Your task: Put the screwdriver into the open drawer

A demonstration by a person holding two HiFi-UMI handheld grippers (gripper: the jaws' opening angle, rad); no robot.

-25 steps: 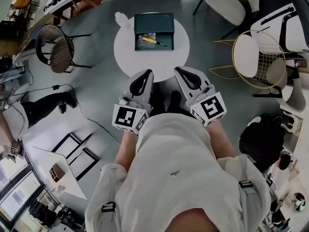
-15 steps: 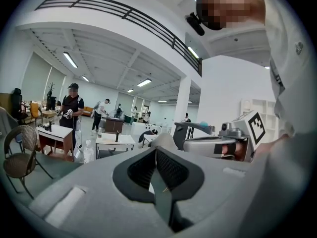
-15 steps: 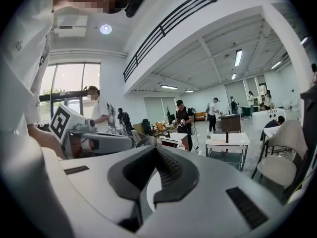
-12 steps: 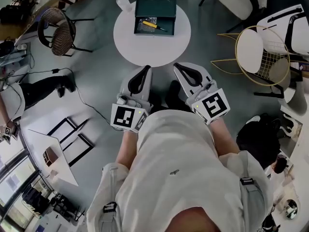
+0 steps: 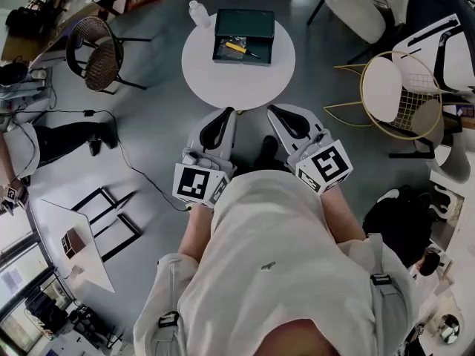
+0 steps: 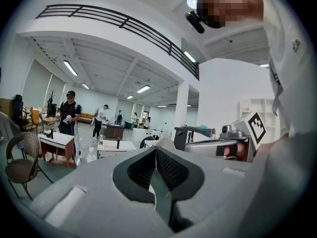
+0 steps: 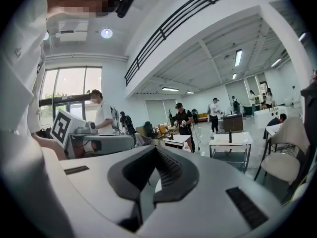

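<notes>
screwdriver (image 5: pixel 236 48): small; yellow handle, thin dark shaft; lies flat inside the drawer; handle to the left, shaft running to the right and slightly nearer the person; nothing holds it
drawer (image 5: pixel 263 46): dark green, shallow tray; pulled open towards the person out of a box of the same green; upright and level; its inside shows from above
place: box and drawer stand on the far half of a round white worktop (image 5: pixel 223 84)
</notes>
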